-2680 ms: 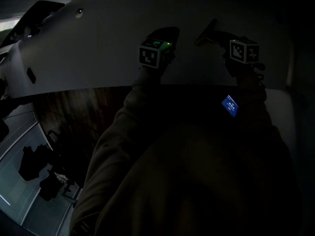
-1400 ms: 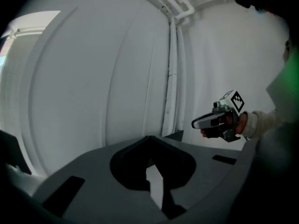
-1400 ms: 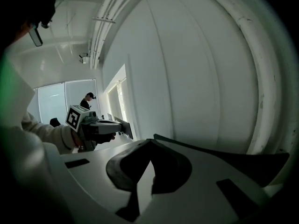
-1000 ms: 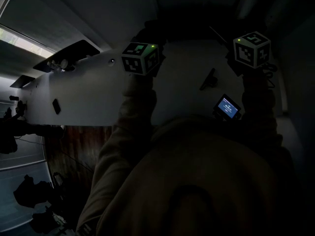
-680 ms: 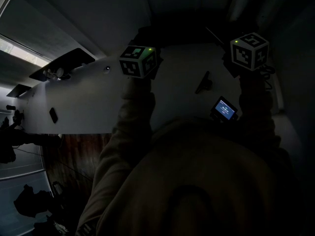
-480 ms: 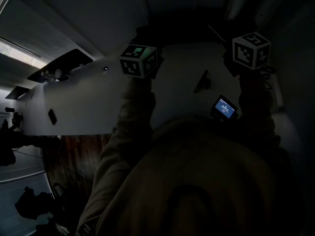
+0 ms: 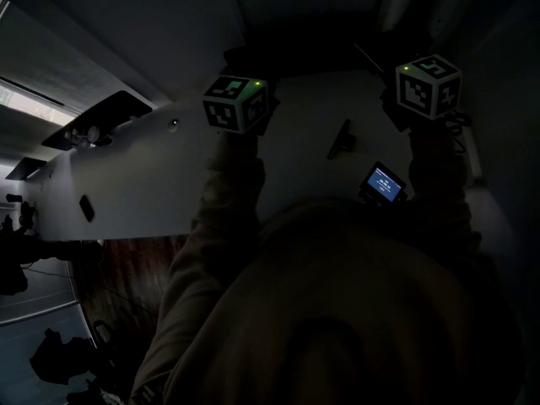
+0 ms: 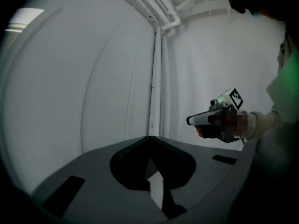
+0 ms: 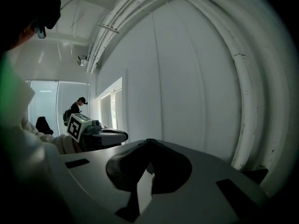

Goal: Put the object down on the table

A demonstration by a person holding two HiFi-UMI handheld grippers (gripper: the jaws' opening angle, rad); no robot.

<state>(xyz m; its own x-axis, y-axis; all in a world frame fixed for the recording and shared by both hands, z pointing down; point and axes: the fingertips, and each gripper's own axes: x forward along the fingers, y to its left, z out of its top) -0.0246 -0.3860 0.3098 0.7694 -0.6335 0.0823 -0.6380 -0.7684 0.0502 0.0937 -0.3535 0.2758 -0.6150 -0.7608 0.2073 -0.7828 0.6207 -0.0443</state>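
Note:
A dark slender object (image 7: 340, 139) lies on the white table (image 7: 152, 175), between my two arms and free of both grippers. In the dim head view only the marker cubes show: the left one (image 7: 237, 104) and the right one (image 7: 429, 85), both held above the table. My left gripper (image 8: 150, 138) is shut with nothing in it and faces a white wall. My right gripper (image 9: 149, 140) is likewise shut and empty. Each gripper view shows the other gripper held out to the side.
A small device with a lit blue screen (image 7: 384, 182) sits on my right forearm. A small dark item (image 7: 84, 207) lies on the table's left part, with dark wooden floor (image 7: 126, 277) below its edge. White pipes (image 9: 243, 78) run up the wall. A person (image 9: 77, 107) stands far off by a window.
The head view has swung, so the table sits lower in the frame. Both cubes now stand beyond the dark object, which earlier was beside the right cube. It stays on the table.

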